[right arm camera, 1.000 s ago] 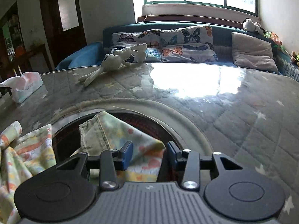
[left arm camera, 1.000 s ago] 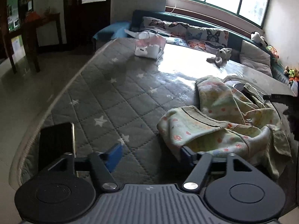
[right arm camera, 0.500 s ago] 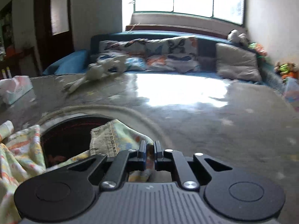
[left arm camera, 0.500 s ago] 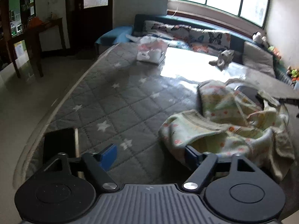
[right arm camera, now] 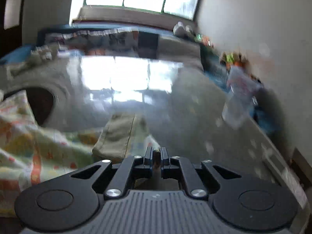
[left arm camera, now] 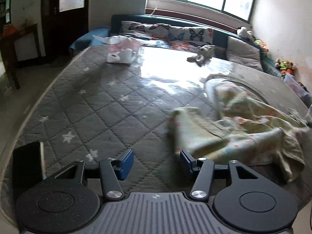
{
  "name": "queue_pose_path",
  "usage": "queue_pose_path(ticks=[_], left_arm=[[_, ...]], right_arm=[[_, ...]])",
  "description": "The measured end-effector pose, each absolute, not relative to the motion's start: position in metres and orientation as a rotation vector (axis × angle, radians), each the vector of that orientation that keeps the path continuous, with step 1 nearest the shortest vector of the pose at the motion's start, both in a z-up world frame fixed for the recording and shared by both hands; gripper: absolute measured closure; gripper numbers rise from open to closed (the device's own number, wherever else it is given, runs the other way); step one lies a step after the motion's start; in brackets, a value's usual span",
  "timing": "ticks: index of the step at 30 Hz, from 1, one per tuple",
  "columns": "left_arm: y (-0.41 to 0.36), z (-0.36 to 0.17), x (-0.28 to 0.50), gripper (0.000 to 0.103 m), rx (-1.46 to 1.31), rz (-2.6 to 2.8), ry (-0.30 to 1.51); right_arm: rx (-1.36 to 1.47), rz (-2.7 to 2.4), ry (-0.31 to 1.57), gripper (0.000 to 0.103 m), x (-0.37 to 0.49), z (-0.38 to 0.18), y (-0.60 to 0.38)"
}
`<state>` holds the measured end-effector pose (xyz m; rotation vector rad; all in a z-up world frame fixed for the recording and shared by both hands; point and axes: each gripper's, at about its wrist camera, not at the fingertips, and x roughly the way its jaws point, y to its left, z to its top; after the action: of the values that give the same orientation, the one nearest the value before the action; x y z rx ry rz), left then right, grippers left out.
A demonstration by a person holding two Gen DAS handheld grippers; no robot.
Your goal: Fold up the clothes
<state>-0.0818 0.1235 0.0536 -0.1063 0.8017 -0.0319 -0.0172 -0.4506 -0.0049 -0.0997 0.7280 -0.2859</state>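
A pale yellow garment with orange flower print (left arm camera: 234,128) lies crumpled on the right side of the grey star-quilted table cover (left arm camera: 101,105). My left gripper (left arm camera: 156,161) is open and empty, low over the cover just left of the garment's near edge. My right gripper (right arm camera: 156,154) is shut on an edge of the garment (right arm camera: 119,134), which trails off to the left in the blurred right wrist view. A dark round opening (right arm camera: 42,105) in the table shows beyond the cloth.
A black phone (left arm camera: 27,165) lies at the near left edge. A tissue box (left arm camera: 122,53) and a plush toy (left arm camera: 200,55) sit at the far side. A sofa with butterfly cushions (left arm camera: 175,34) runs behind. A clear plastic box (right arm camera: 239,95) stands at the right.
My right gripper shut on the garment's edge and swung right, dragging the cloth. The left gripper stayed open and rose a little; the garment shifted right.
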Motion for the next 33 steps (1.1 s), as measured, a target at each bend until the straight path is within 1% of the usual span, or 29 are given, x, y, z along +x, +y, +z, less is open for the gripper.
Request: queue_pose_path(ticks=[2, 3, 5, 9, 11, 13, 18, 24, 33], left_arm=[[0.133, 0.055, -0.083, 0.045, -0.132, -0.004, 0.805], [0.137, 0.056, -0.083, 0.045, -0.142, 0.008, 0.805], [0.138, 0.061, -0.084, 0.047, -0.132, 0.021, 0.795], [0.121, 0.076, -0.075, 0.047, -0.095, -0.032, 0.754], [0.106, 0.081, -0.063, 0.047, -0.076, -0.074, 0.735], [0.091, 0.085, -0.049, 0.047, -0.067, -0.113, 0.724], [0.047, 0.087, -0.001, 0.045, -0.024, -0.2, 0.725], [0.002, 0.074, 0.063, 0.045, 0.025, -0.268, 0.783], [-0.027, 0.039, 0.123, 0.046, 0.102, -0.325, 0.893]], right_arm=[[-0.069, -0.278, 0.753, 0.094, -0.028, -0.009, -0.46], [-0.06, -0.276, 0.747, 0.09, -0.033, -0.007, -0.463], [-0.05, -0.247, 0.737, 0.089, -0.035, 0.0, -0.461], [-0.04, -0.153, 0.716, 0.084, -0.027, 0.014, -0.451], [-0.035, -0.106, 0.705, 0.079, -0.023, 0.021, -0.445], [-0.03, -0.059, 0.693, 0.071, -0.019, 0.029, -0.44], [-0.024, 0.095, 0.689, 0.071, 0.004, 0.036, -0.409], [-0.06, 0.272, 0.735, 0.071, 0.055, 0.033, -0.358], [-0.1, 0.398, 0.805, 0.071, 0.126, 0.013, -0.306]])
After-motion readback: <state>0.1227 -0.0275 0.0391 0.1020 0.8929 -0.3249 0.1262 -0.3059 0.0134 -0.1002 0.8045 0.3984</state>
